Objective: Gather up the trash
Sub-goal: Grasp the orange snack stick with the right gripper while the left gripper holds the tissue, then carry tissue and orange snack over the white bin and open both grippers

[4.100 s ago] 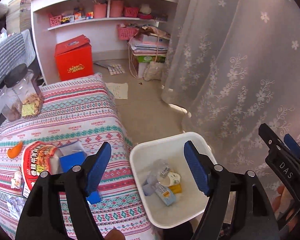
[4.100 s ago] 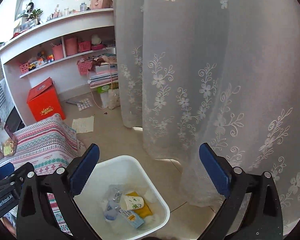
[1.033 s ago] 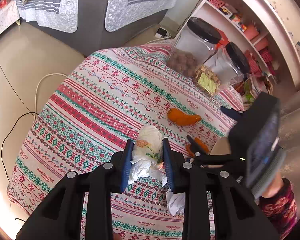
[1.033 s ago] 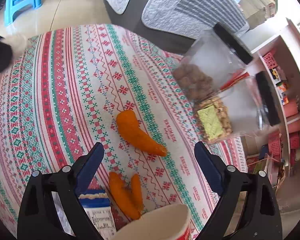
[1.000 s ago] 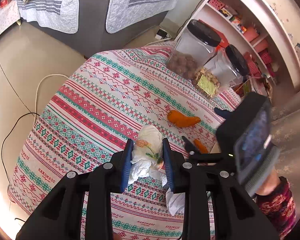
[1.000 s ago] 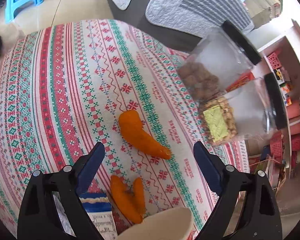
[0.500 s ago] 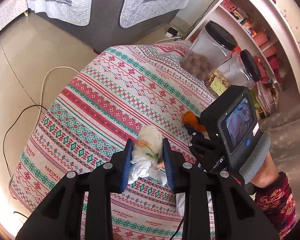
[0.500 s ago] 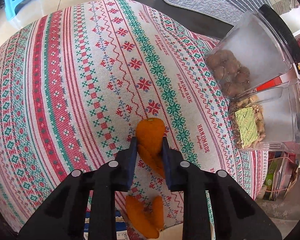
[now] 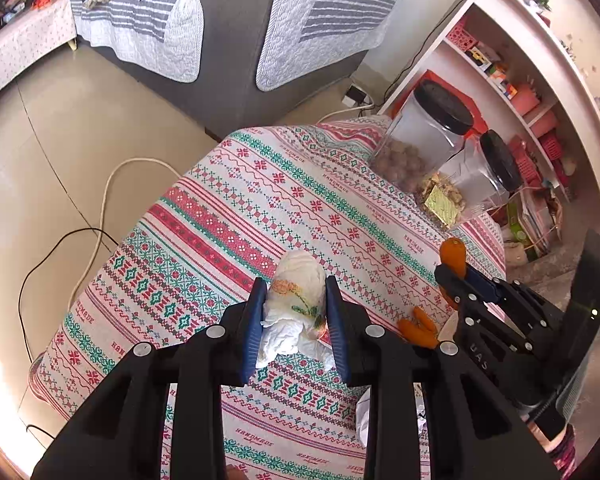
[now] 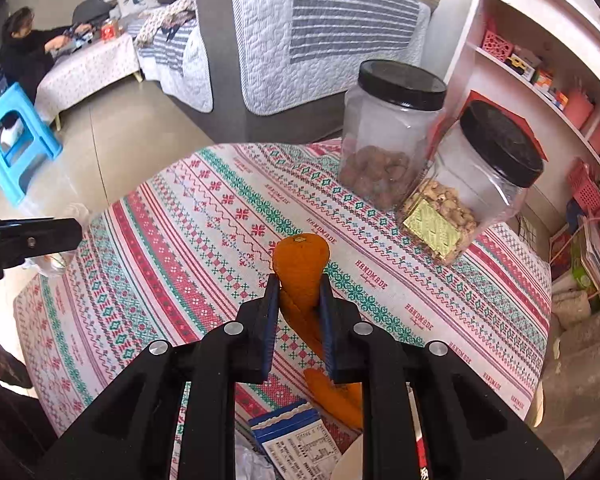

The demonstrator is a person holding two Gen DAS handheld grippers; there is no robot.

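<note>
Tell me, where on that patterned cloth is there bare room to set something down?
The cloth lies bare across its middle and far-left side, from the jars over to the edge toward the blue stool. It is crowded at the near edge: orange peels, a carton, crumpled paper.

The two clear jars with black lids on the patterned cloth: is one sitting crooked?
Yes. The clear plastic jar of pale snacks tilts, its black lid tipped away from the clear plastic jar of brown nuts, which stands upright beside it on the patterned tablecloth. Nothing has spilled.
</note>
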